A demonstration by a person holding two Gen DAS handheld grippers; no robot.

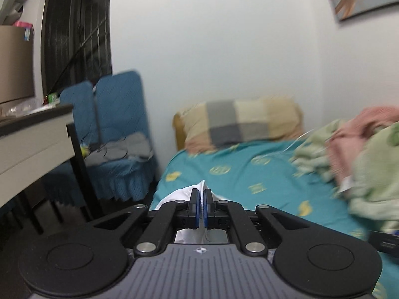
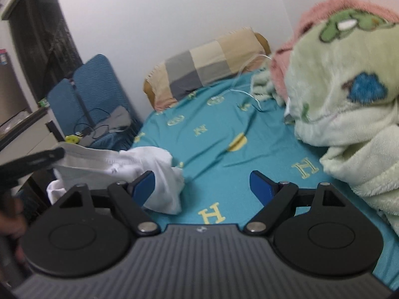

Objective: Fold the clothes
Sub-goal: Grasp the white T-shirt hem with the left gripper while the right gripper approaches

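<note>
A white garment (image 2: 149, 172) lies bunched at the left edge of the teal bed sheet (image 2: 224, 134). My left gripper (image 1: 202, 196) is shut on a fold of this white garment (image 1: 179, 196) and holds it up off the bed; the gripper also shows as a dark bar in the right wrist view (image 2: 32, 162), with the cloth hanging from it. My right gripper (image 2: 202, 186) is open and empty, low over the sheet just right of the garment, its left finger (image 2: 143, 186) against the cloth.
A checked pillow (image 2: 207, 62) lies at the head of the bed by the wall. A heap of green and pink fleece blankets (image 2: 344, 99) fills the right side. A white cable (image 2: 247, 92) runs across the sheet. A blue chair (image 1: 117, 134) and a desk (image 1: 35, 144) stand left of the bed.
</note>
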